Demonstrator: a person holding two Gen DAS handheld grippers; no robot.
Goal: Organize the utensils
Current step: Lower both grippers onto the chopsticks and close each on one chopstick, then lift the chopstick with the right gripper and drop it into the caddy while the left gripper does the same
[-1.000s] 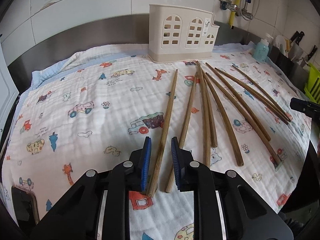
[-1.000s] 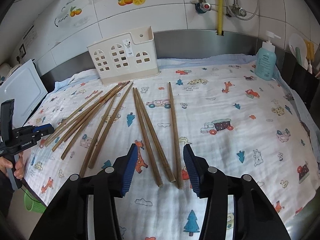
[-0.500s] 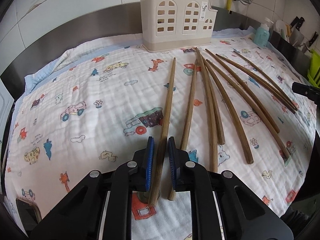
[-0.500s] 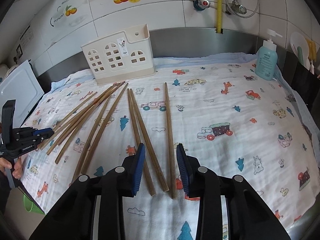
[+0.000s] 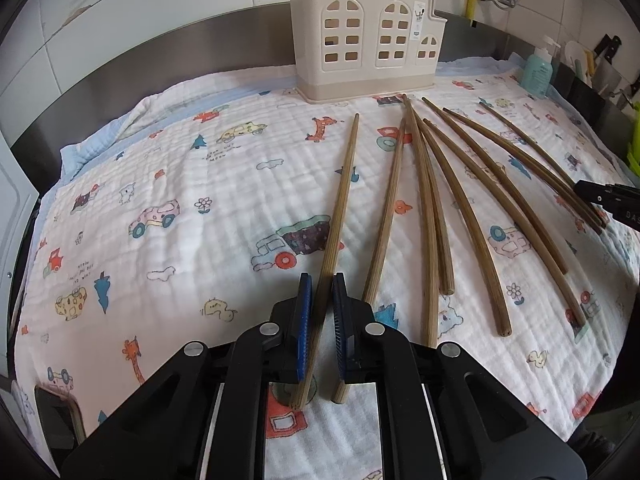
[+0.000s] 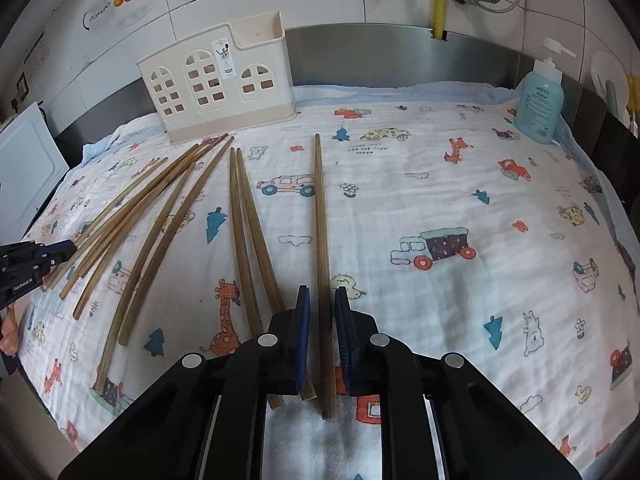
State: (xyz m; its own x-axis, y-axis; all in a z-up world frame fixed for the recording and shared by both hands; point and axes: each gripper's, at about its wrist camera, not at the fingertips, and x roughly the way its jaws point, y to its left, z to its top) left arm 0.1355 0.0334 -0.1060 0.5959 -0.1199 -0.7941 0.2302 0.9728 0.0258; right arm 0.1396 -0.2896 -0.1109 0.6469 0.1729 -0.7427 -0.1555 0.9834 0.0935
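Note:
Several long wooden chopsticks lie fanned on a patterned cloth in front of a cream utensil holder (image 5: 362,44), which also shows in the right wrist view (image 6: 220,88). My left gripper (image 5: 319,280) is shut on the leftmost chopstick (image 5: 340,208) near its thick end, which looks slightly raised off the cloth. My right gripper (image 6: 322,292) is shut on the rightmost chopstick (image 6: 320,208), which lies straight toward the holder. Each gripper's tip shows at the edge of the other's view.
The cartoon-print cloth (image 6: 460,200) covers a steel counter. A teal soap bottle (image 6: 540,100) stands at the back right. Knives and a green rack (image 5: 634,136) sit at the far right. A white board (image 6: 24,168) leans at the left.
Both grippers moved forward over their chopsticks and their jaws closed from wide open onto the sticks.

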